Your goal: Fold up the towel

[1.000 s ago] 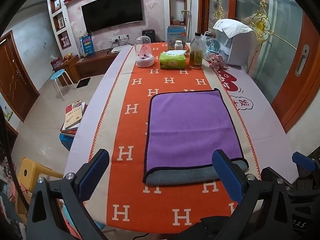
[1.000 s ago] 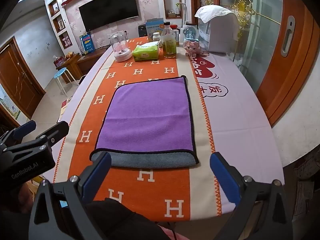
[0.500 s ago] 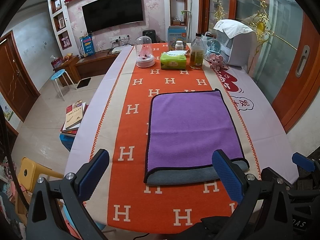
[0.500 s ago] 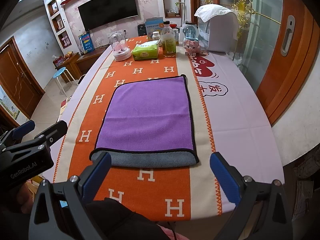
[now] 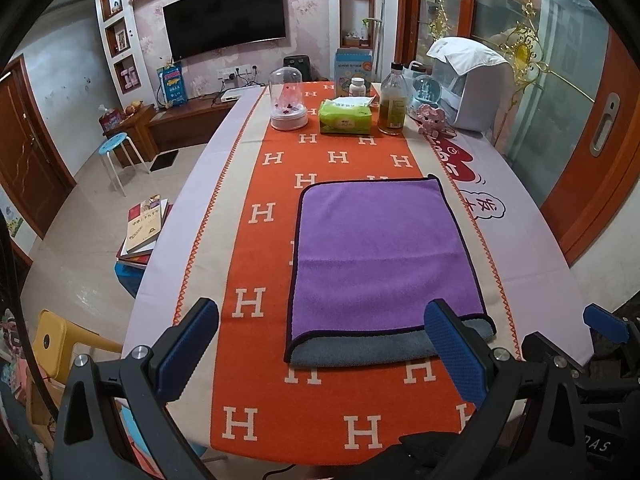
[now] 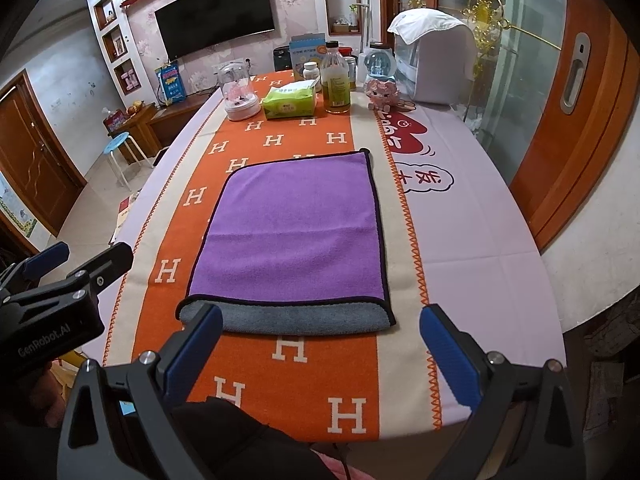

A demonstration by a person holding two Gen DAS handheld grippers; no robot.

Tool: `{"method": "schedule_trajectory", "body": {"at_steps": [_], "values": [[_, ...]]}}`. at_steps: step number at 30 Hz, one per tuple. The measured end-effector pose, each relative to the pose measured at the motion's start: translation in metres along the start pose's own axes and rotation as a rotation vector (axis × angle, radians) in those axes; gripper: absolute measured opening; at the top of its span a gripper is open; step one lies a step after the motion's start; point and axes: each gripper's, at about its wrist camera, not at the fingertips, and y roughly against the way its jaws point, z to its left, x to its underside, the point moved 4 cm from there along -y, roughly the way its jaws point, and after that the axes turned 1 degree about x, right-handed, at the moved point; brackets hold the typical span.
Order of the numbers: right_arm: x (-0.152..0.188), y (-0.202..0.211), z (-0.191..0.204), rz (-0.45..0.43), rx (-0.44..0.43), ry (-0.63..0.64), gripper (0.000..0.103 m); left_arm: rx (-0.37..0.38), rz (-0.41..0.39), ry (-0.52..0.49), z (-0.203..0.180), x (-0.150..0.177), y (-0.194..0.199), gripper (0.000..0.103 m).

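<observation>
A purple towel (image 5: 380, 256) lies flat on the orange H-patterned table runner (image 5: 256, 380). It is folded over, with its grey underside showing as a strip along the near edge (image 5: 384, 350). It also shows in the right wrist view (image 6: 296, 232). My left gripper (image 5: 320, 350) is open and empty, held above the table's near end, short of the towel. My right gripper (image 6: 320, 354) is open and empty, also short of the towel's near edge. The left gripper shows at the left edge of the right wrist view (image 6: 60, 276).
At the table's far end stand a glass dome (image 5: 289, 100), a green tissue pack (image 5: 346, 116), a bottle (image 5: 394, 100), a pink toy (image 5: 432, 116) and a white covered appliance (image 5: 472, 84). Books (image 5: 146, 224) and a blue stool (image 5: 118, 148) are left of the table.
Almost nothing has moved. Both grippers stay open in about the same place and the towel lies as before.
</observation>
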Motion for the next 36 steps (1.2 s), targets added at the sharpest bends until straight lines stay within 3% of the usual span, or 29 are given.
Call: {"method": "schedule_trajectory", "body": {"at_steps": [25,36], "values": [[0.01,-0.006,0.014,-0.009,0.078,-0.083,0.099,0.109,0.138,-0.027,0.029,0.019,-0.038,0.102],[0.018,-0.016,0.017,-0.036,0.061,-0.099,0.099,0.166,0.202,-0.047,0.047,0.033,-0.061,0.102]]}}
